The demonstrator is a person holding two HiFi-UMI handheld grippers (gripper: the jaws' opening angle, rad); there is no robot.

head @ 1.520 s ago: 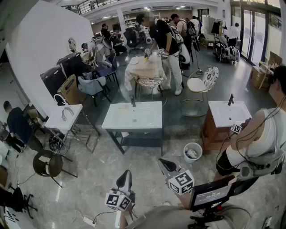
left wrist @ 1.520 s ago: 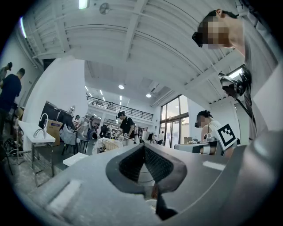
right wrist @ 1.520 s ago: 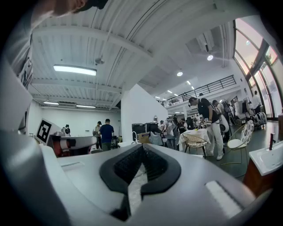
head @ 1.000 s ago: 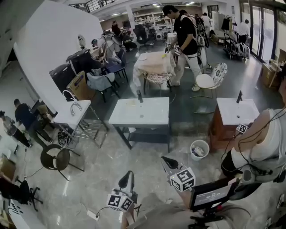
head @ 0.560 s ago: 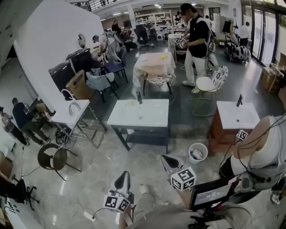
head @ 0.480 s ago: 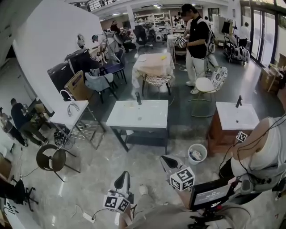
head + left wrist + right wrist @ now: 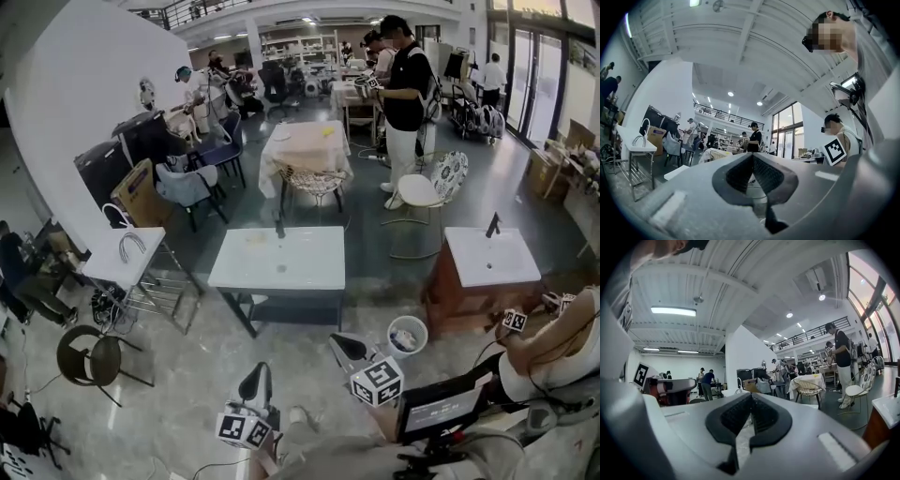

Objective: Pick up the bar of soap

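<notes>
Hall, large and open-plan, with a polished stone floor, furniture and several people standing at the far end.

1. Side table [image 7: 120,255], white, wire-framed, at the far left. Not involved.
2. Left gripper [image 7: 255,380], held low and near the person's body. Its pads are pressed together with nothing between them, and only the room shows beyond them.
3. Sink [image 7: 305,267], a white basin on a dark stand in mid-floor, well apart from both grippers. A dark tap [image 7: 279,227] stands at its back edge.
4. Soap: not made out for certain. A pale yellowish patch [image 7: 255,237] on the sink's deck, just beside the tap, is the likeliest candidate, but it is too small to confirm.
5. Right gripper [image 7: 345,347], held low and slightly ahead of the left one. It is likewise clenched and empty, with floor visible under the pads.
6. Bin [image 7: 407,336], small and white, on the floor between the two sinks.
7. Second sink [image 7: 489,261], on a wooden cabinet at the right, its top apparently bare.

Step in hand, judged: approach only. No reach has begun and nothing is held.

Next move, judged: walk up to the middle sink, confirm the soap, spread one gripper's pads and lower them to either side of the bar before closing. A bar of soap is likely slippery, so a square grip across its narrow width seems wise.
</notes>
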